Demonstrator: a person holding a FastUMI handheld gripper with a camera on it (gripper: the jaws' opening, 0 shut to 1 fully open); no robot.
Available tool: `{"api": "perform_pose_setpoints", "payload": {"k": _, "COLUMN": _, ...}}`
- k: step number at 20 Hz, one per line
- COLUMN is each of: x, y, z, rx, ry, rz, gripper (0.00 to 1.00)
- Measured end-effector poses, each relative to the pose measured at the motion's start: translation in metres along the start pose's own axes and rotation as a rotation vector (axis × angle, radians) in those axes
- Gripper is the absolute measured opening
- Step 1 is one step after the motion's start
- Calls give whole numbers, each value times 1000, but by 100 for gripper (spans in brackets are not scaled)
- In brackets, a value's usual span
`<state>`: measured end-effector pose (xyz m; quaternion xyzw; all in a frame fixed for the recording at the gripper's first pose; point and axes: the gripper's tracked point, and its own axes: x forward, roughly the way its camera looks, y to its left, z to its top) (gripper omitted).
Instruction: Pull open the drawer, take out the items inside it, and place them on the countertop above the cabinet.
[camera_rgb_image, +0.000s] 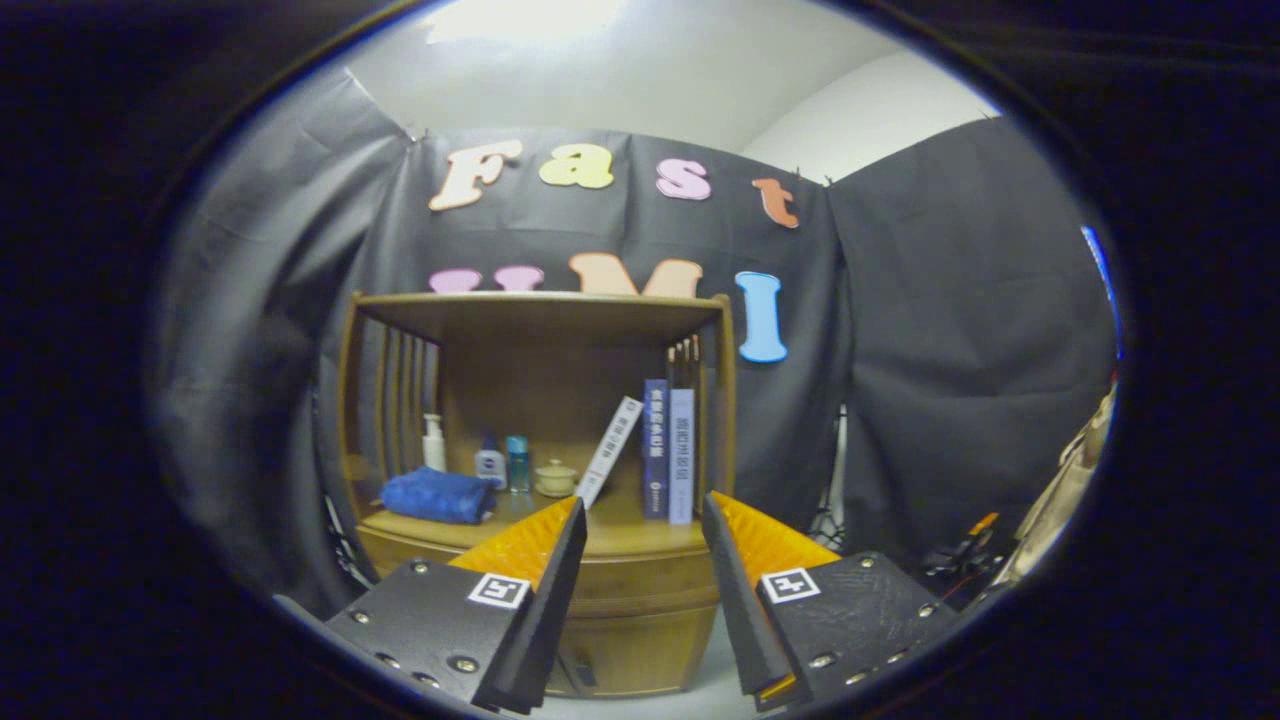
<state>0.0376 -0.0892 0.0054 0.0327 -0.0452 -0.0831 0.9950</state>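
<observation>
i see a brown wooden cabinet (640, 600), a blue folded cloth (437, 496), a dark blue book (655, 450), a pale lavender book (681, 455), and a white bottle (434, 445).

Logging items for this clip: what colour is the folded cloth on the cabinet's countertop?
Blue; the cloth shows best in the gripper view.

The cabinet (640, 640) is a wooden unit standing against the booth wall, seen beyond the gripper (640, 520), whose fingers are spread apart with nothing between them. The drawer (640, 585) is a curved wooden band directly beneath the bench (625, 535). It sits flush with the cabinet front, fully closed, and shows in the gap between the fingers; its contents cannot be seen. The bench is the flat wooden top of the cabinet, set under an open shelf frame.
</observation>
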Motion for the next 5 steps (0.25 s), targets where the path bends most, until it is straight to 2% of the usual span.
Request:
{"api": "perform_pose_setpoints", "payload": {"k": 2, "x": -8, "y": 5, "z": -15, "rx": 24, "ry": 47, "rz": 75, "gripper": 70}}
{"api": "perform_pose_setpoints", "payload": {"k": 5, "x": -12, "y": -8, "z": -27, "rx": 15, "ry": 95, "rz": 84, "gripper": 69}}
